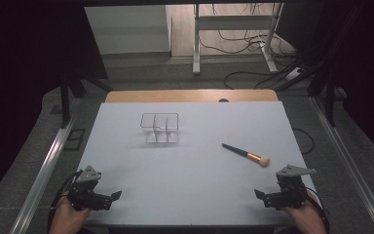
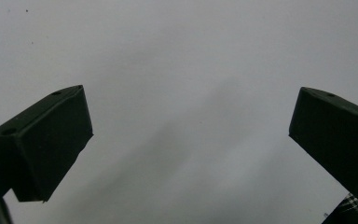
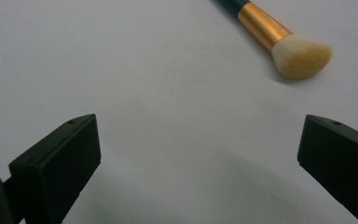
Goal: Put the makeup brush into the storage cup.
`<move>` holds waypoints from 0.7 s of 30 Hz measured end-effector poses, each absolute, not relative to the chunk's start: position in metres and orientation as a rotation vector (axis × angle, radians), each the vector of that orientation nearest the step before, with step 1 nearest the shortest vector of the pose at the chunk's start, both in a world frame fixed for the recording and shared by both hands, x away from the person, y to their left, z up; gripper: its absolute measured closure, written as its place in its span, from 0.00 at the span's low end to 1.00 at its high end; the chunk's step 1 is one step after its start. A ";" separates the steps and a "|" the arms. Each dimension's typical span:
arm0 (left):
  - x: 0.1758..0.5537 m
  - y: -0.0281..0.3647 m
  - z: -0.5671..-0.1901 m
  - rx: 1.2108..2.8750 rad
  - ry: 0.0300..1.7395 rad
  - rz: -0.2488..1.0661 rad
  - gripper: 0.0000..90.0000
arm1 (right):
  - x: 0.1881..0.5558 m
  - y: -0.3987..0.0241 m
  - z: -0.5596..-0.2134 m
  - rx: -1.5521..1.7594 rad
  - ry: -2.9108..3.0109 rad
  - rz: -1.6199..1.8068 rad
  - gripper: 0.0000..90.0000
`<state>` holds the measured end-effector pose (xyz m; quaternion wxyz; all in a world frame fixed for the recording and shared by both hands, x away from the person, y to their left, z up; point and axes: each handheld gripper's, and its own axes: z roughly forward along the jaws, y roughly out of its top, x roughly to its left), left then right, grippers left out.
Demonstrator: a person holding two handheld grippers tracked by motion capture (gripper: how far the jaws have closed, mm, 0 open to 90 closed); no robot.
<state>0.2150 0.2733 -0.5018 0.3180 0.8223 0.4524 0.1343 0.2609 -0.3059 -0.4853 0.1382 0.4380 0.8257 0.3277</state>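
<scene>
A makeup brush (image 1: 247, 155) with a dark handle, gold band and pale bristles lies on the white table (image 1: 190, 165), right of centre. A clear divided organiser (image 1: 160, 127) stands upright at the middle back. My left gripper (image 1: 113, 197) rests at the front left corner, held by a hand, jaws wide apart over bare table (image 2: 191, 109). At the front right corner my right gripper (image 1: 259, 195) is open too. In the right gripper view the brush head (image 3: 298, 55) lies beyond the spread jaws (image 3: 198, 123), apart from them.
The white sheet covers a wooden tabletop (image 1: 190, 95) whose far edge shows. Behind it are a white stand's legs (image 1: 233, 39) and loose cables (image 1: 253, 46) on the floor. Metal rails (image 1: 44, 165) run along both sides.
</scene>
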 end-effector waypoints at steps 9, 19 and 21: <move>0.215 0.274 -0.501 2.153 1.199 0.355 0.00 | 0.261 -0.308 -0.484 1.264 2.363 0.946 0.00; 0.215 0.274 -0.501 2.154 1.200 0.366 0.00 | 0.261 -0.308 -0.484 1.265 2.368 0.948 0.00; 0.214 0.274 -0.501 2.153 1.199 0.369 0.00 | 0.261 -0.308 -0.484 1.265 2.367 0.949 0.00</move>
